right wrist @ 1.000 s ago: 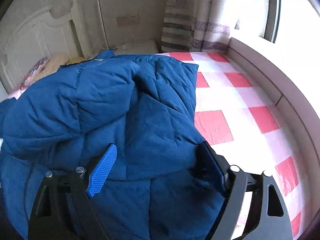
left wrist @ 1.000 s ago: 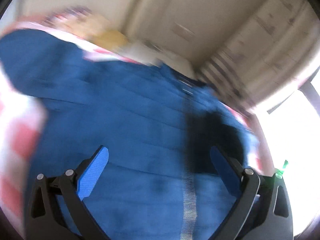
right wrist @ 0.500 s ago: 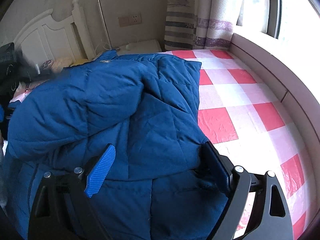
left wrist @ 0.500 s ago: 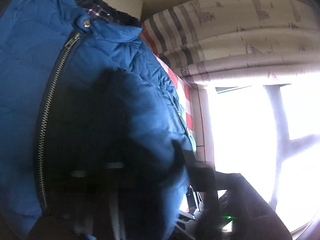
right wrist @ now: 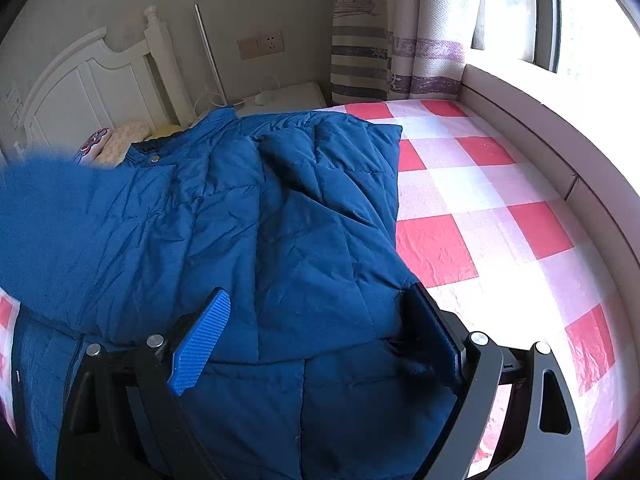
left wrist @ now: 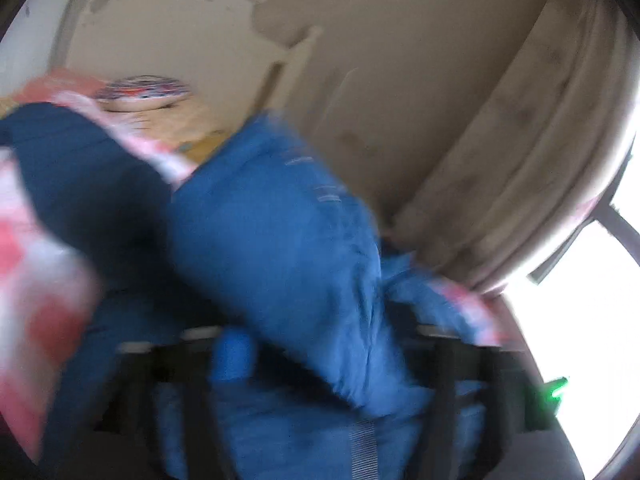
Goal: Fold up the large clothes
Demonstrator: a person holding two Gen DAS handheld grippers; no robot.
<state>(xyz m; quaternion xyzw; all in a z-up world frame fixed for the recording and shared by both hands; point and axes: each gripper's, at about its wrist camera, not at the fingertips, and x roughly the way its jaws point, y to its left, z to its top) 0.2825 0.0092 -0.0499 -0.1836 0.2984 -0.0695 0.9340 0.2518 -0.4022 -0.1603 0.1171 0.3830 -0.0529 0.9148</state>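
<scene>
A large blue quilted jacket (right wrist: 248, 224) lies on a red-and-white checked bed (right wrist: 500, 200), with one side folded over the body. My right gripper (right wrist: 316, 328) is open just above its lower part, a fold of jacket lying between the blue pads (right wrist: 200, 344). The left wrist view is badly blurred: a jacket sleeve or flap (left wrist: 288, 248) hangs across my left gripper (left wrist: 320, 360), whose jaws stand apart behind the cloth. Whether that cloth is gripped does not show. A blurred blue sleeve (right wrist: 44, 200) crosses the left edge of the right wrist view.
A white headboard (right wrist: 80, 92) and pillows (right wrist: 120, 144) stand at the far end. A white nightstand (right wrist: 288, 96) and striped curtain (right wrist: 360, 56) are behind the jacket. A padded window ledge (right wrist: 560, 148) runs along the bed's right side.
The left gripper has swung fast, from facing the window back toward the headboard, with jacket cloth draped over it. A blue sleeve has come in at the left of the right view. The right gripper barely moved.
</scene>
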